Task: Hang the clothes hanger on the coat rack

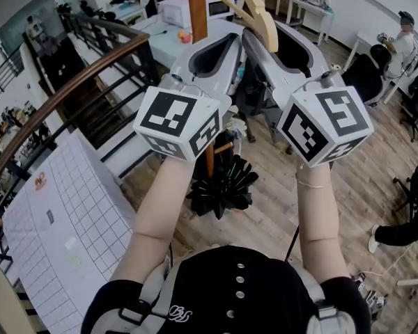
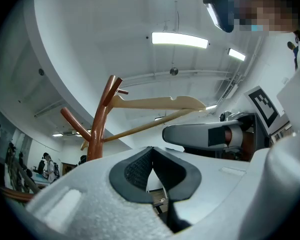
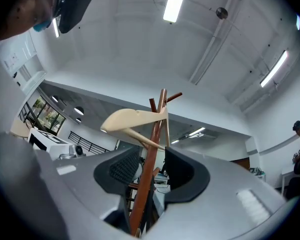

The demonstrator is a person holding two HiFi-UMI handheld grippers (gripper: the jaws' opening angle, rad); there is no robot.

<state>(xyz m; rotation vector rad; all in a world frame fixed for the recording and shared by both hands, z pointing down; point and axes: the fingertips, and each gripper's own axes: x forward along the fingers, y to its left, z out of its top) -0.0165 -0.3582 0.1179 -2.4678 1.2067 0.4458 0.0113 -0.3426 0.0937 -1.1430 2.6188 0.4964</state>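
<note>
The brown wooden coat rack (image 1: 197, 9) stands straight ahead of me. A pale wooden hanger (image 1: 263, 16) hangs from a peg near its top, slanting to the right. My left gripper (image 1: 233, 39) is raised beside the pole with its fingertips meeting and nothing held. Just under the hanger, my right gripper (image 1: 268, 37) is open and empty. The left gripper view shows the rack (image 2: 97, 129) and hanger (image 2: 155, 103) above the shut left gripper (image 2: 151, 156). Through the gap of the open right gripper (image 3: 151, 155) I see the pole (image 3: 149, 184) beyond, with the hanger (image 3: 132, 119) above.
A black spiky object (image 1: 219, 186) sits at the rack's foot on the wooden floor. A curved stair railing (image 1: 90, 75) and a white gridded board (image 1: 63, 235) are on the left. People sit at desks at the far right (image 1: 404, 40).
</note>
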